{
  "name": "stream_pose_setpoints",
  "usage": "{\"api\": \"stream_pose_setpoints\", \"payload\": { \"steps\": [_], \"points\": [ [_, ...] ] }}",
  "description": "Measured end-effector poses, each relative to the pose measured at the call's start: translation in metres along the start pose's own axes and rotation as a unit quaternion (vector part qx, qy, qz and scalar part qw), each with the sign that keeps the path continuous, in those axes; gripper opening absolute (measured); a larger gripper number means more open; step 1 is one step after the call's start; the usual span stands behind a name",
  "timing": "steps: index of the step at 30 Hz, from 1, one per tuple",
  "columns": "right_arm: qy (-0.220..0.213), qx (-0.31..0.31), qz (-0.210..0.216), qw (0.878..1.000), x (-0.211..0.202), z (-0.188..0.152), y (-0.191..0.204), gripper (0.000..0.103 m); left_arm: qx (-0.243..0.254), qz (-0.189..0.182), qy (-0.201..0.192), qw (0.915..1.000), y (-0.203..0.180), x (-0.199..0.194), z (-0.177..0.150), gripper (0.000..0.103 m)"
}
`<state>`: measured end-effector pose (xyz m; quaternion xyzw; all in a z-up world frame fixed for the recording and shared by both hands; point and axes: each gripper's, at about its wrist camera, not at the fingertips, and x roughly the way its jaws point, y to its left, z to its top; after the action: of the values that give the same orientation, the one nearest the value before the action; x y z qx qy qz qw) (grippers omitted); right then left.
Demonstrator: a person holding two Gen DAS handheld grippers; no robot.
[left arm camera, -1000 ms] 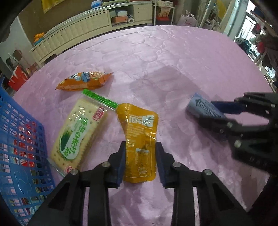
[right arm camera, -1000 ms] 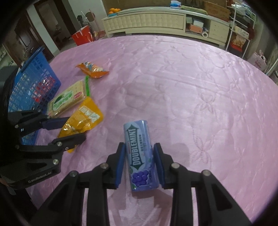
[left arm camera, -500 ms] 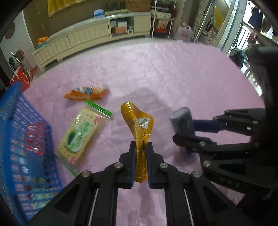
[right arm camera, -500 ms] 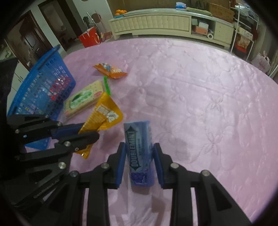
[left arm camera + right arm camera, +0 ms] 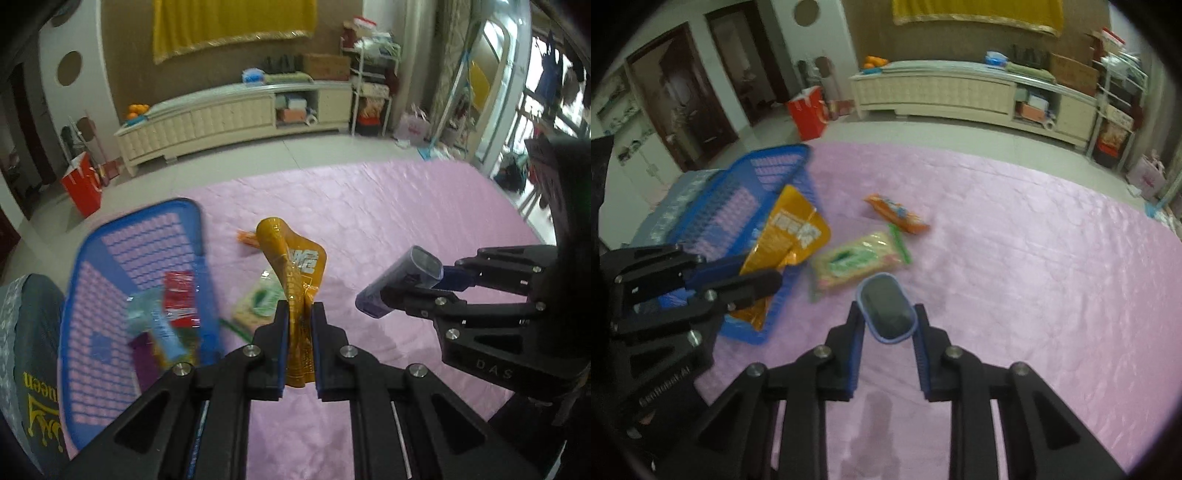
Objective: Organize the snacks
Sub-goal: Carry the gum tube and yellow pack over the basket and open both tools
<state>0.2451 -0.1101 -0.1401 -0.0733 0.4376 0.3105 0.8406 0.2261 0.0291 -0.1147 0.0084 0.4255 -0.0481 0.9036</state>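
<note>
Above the pink quilted tabletop (image 5: 388, 236), an orange-yellow snack pouch (image 5: 295, 280) is pinched between the blue pads of the left gripper (image 5: 299, 350) and held upright, clear of the cloth. To its right, a blue Doublemint gum bottle (image 5: 884, 308) is gripped by the right gripper (image 5: 886, 354), whose jaws are closing on it. Beyond them, a green cracker packet (image 5: 857, 260) and an orange snack bag (image 5: 897, 214) are left lying on the cloth. At the left, several snacks are held in a blue plastic basket (image 5: 110, 251).
</note>
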Motion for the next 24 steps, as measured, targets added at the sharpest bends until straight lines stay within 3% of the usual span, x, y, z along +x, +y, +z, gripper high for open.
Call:
{"api": "stream_pose_setpoints", "payload": {
  "steps": [13,24],
  "points": [
    [-0.045,-0.074,0.027,0.996,-0.014,0.042,0.087,0.029,-0.048,0.034,-0.019,0.9981,0.087,-0.047,-0.024,0.011],
    [-0.010,-0.124,0.041,0.991,0.032,0.053,0.132,0.029,-0.073,0.048,-0.003,0.9961,0.133,-0.044,-0.041,0.014]
  ]
}}
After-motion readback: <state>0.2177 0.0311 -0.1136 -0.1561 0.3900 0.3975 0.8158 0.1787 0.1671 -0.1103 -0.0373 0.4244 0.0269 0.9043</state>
